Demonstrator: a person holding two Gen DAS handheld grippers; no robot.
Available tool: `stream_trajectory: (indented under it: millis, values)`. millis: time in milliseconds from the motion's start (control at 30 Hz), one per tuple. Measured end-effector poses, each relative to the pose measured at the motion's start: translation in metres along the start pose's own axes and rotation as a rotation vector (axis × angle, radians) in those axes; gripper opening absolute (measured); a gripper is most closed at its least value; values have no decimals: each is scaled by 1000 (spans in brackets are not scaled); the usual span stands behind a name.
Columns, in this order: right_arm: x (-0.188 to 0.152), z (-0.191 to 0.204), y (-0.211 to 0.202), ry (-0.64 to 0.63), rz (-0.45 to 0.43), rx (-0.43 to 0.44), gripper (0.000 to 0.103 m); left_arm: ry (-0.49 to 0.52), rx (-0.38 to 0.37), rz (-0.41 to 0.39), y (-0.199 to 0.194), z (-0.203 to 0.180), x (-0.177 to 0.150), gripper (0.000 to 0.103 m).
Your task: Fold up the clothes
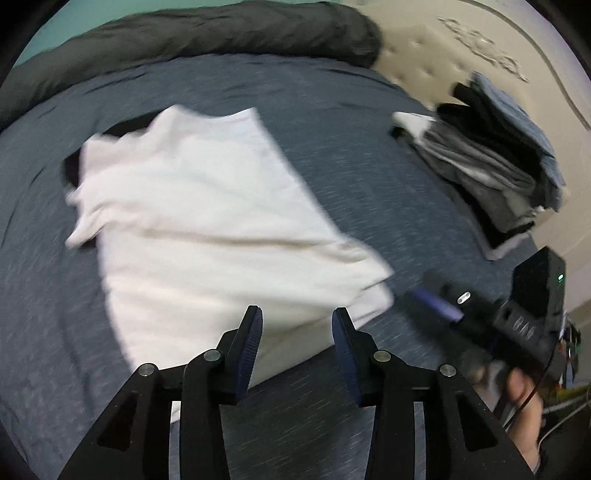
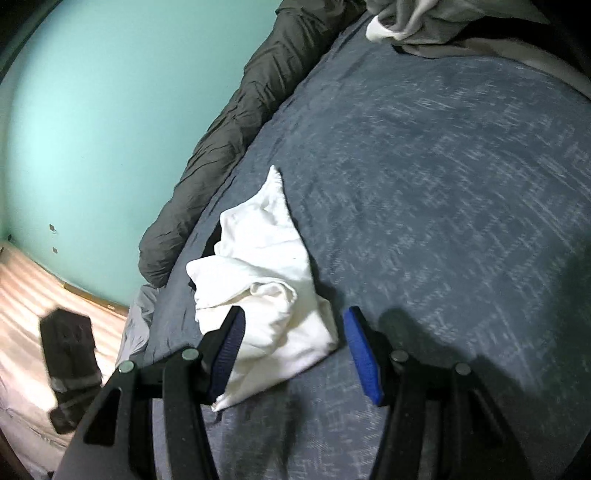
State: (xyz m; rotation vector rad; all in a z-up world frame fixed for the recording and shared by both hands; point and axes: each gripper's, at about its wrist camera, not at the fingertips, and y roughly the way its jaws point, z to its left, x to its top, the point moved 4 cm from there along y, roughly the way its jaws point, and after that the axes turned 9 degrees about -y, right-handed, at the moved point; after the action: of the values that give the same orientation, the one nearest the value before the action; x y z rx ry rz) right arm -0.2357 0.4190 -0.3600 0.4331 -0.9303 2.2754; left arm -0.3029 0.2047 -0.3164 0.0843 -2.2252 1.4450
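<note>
A white garment (image 1: pixel 207 221) lies partly folded on the blue-grey bed cover (image 1: pixel 351 140), a dark print showing at its far left edge. My left gripper (image 1: pixel 297 317) hovers open just above its near edge, holding nothing. The other gripper's black body (image 1: pixel 517 325), held by a hand (image 1: pixel 524 398), is seen at the right of the left wrist view. In the right wrist view the same white garment (image 2: pixel 266 280) looks bunched, and my right gripper (image 2: pixel 293 321) stands open over its near end with nothing gripped.
A stack of folded clothes (image 1: pixel 491 170) in grey, black, white and blue sits at the bed's right by a beige headboard (image 1: pixel 461 48). A dark rolled duvet (image 2: pixel 229 147) lines the teal wall. More loose clothes (image 2: pixel 424 26) lie at the far end.
</note>
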Motion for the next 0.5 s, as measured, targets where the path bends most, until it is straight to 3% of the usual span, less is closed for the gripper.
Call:
stream_trajectory:
  millis: [200,500]
  values:
    - [5,5,20,-18,39,15,57,-38,60,11,-3,46,-22,43]
    - [14,12,42,-64,72,24,56,76,148,15,0,54,-47,43]
